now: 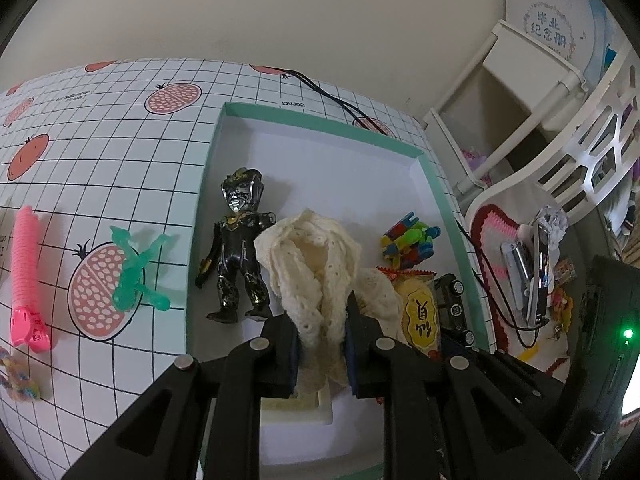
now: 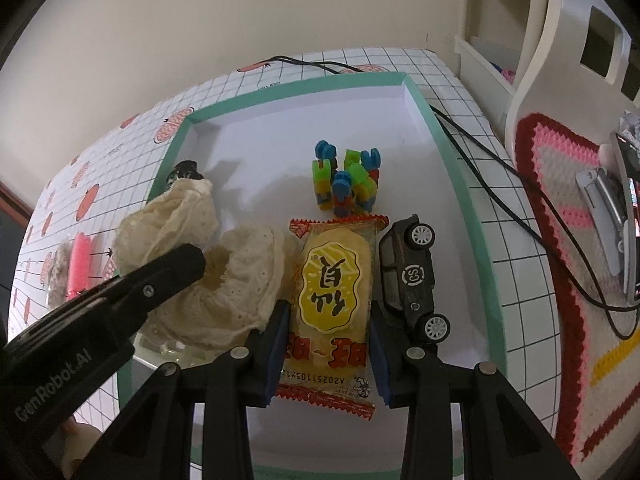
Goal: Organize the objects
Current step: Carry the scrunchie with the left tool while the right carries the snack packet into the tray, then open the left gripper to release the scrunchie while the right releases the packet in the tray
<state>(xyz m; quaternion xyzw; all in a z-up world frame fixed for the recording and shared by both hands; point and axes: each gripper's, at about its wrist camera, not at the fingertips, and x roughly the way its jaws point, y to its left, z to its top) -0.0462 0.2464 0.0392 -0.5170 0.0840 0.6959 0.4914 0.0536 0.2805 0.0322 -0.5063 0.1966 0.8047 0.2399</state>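
My left gripper [image 1: 322, 320] is shut on a cream crocheted cloth [image 1: 316, 256], which hangs bunched over the teal-rimmed box [image 1: 208, 168]. In the right wrist view the cloth [image 2: 224, 276] droops beside a yellow snack packet [image 2: 334, 280]. My right gripper [image 2: 328, 312] is shut on that packet, its pads pressing both long edges. Inside the box lie a black and silver figure [image 1: 240, 248], a multicoloured block toy [image 2: 346, 180] and a black toy car [image 2: 408, 276]. A green translucent figure [image 1: 134, 268] and a pink coil toy [image 1: 25, 276] lie on the tablecloth to the left.
The gridded tablecloth [image 1: 120, 128] with fruit prints covers the table. A rainbow knitted piece [image 1: 16, 380] sits at its left edge. Black cables [image 2: 480, 184] run along the box's right side. A crocheted mat [image 2: 560, 240] with a phone and a white chair [image 1: 560, 152] stand to the right.
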